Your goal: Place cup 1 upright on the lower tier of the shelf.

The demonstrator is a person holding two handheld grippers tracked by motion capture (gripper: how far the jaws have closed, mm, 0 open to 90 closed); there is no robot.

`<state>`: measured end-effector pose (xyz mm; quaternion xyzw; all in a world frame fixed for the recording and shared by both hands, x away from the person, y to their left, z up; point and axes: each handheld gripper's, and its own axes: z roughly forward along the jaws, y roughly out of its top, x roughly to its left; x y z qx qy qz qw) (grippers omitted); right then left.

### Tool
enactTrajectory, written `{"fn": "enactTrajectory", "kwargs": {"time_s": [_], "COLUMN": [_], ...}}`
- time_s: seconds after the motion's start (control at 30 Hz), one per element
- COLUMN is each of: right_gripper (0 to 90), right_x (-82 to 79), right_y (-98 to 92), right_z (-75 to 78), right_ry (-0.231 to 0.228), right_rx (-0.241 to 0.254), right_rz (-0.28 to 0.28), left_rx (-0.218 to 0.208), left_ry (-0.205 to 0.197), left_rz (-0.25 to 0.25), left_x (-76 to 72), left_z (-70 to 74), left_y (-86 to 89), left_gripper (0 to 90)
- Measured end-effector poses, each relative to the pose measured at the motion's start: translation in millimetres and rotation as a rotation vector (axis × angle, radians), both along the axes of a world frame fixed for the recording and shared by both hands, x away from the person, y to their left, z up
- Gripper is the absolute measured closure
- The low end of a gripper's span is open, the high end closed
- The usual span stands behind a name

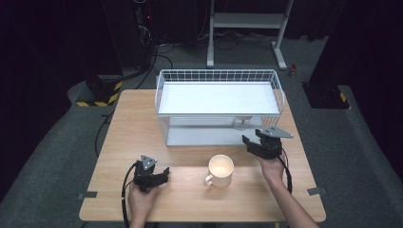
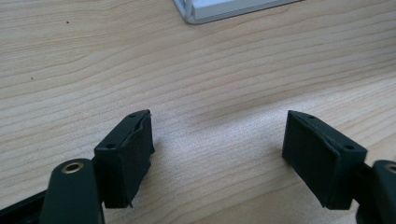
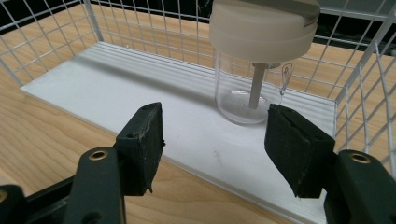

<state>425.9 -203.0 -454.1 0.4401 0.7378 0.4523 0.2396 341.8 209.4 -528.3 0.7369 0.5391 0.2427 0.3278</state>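
The right gripper [image 1: 253,140] hovers at the open front of the white wire rack [image 1: 280,95], its jaws standing apart with nothing between them; in the right gripper view they [image 3: 214,140] frame a clear glass jar [image 3: 243,91] with a cream lid and a white stem inside, which stands upright on the rack's white lower shelf [image 3: 93,88], a little beyond the pads and not touched by them. In the high view the jar [image 1: 241,122] shows only in part under the upper shelf, near the rack's right end. The left gripper [image 1: 160,176] rests low over the near left of the wooden table [image 1: 133,128], jaws parted over bare wood grain [image 2: 215,140], a corner of the rack's base visible at the top edge of its own view. A cream mug [image 1: 220,170] stands upright on the table between the two grippers, well apart from each, handle to the near left. The table has a pale wood top and stands on grey carpet in a dark room; cables trail across the floor behind it, yellow-and-black striped bases sit at both sides, and a white metal stand rises at the back.
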Motion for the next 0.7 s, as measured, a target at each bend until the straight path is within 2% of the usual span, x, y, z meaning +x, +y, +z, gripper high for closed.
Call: {"fn": "enactTrajectory", "kwargs": {"time_s": [0.23, 0.47, 0.7], "right_gripper": [36.7, 37.8, 38.0], "right_x": [-2.6, -9.5, -13.6], "right_y": [-8.0, -14.8, -19.4], "right_z": [-3.0, 2.9, 4.4], "right_ry": [0.018, -0.010, -0.010], "right_rx": [0.009, 0.013, 0.027], "right_rz": [-0.002, 0.000, 0.013], "left_rx": [0.002, 0.002, 0.002], "left_ry": [-0.002, 0.000, 0.000], "left_rz": [0.000, -0.001, -0.001], "left_x": [0.1, 0.1, 0.1], "left_z": [-0.1, 0.0, 0.0], "left_y": [0.1, 0.2, 0.2], "left_gripper": [24.7, 24.7, 24.7]}}
